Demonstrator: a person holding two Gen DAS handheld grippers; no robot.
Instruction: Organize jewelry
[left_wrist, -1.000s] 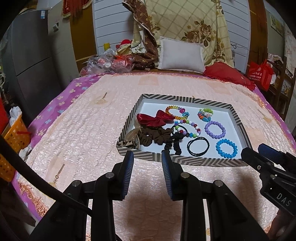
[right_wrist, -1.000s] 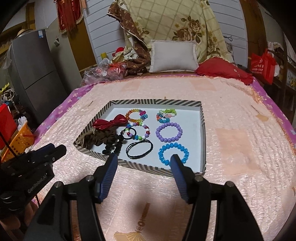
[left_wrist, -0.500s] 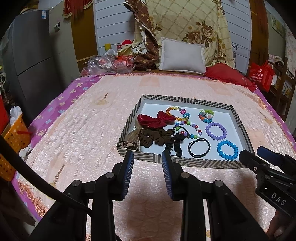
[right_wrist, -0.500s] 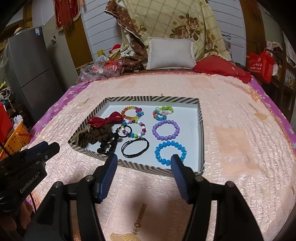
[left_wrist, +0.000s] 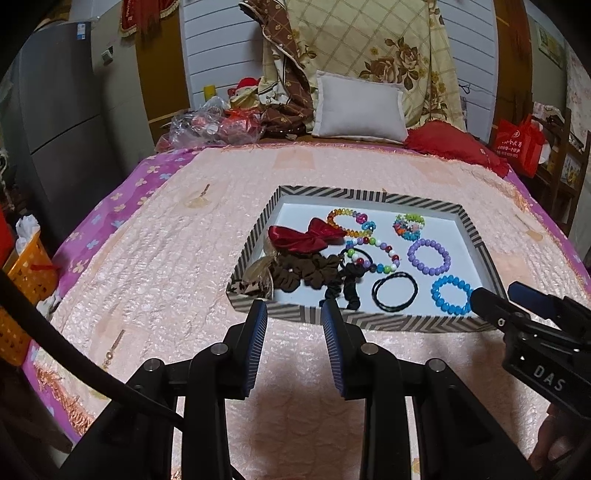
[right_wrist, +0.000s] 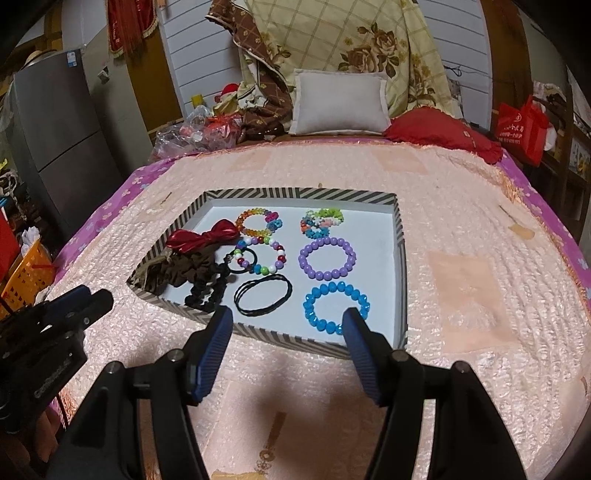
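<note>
A striped tray (left_wrist: 369, 322) (right_wrist: 295, 342) with a white floor lies on the pink bed cover. On its right side lie a blue bead bracelet (right_wrist: 308, 306) (left_wrist: 436, 291), a purple one (right_wrist: 303, 258) (left_wrist: 412, 254) and a multicolour one (right_wrist: 321, 214). Its left side holds a red bow (right_wrist: 199, 238) (left_wrist: 299, 236), a brown scrunchie (right_wrist: 184, 271), a black scrunchie (right_wrist: 207, 291) and black hair ties (right_wrist: 239, 301). My left gripper (left_wrist: 293, 310) hangs open and empty before the tray's near left rim. My right gripper (right_wrist: 287, 317) stands open and empty over the near rim, beside the blue bracelet.
A grey pillow (right_wrist: 338, 103), a red cushion (right_wrist: 443, 138) and a plastic bag (right_wrist: 192, 136) of items sit at the bed's head. An orange basket (left_wrist: 26, 273) and a grey fridge (right_wrist: 55, 147) stand left of the bed, a red bag (right_wrist: 521, 127) to the right.
The right gripper's jaws stand a touch wider and its view has drifted slightly. The left gripper and everything in the tray have stayed put.
</note>
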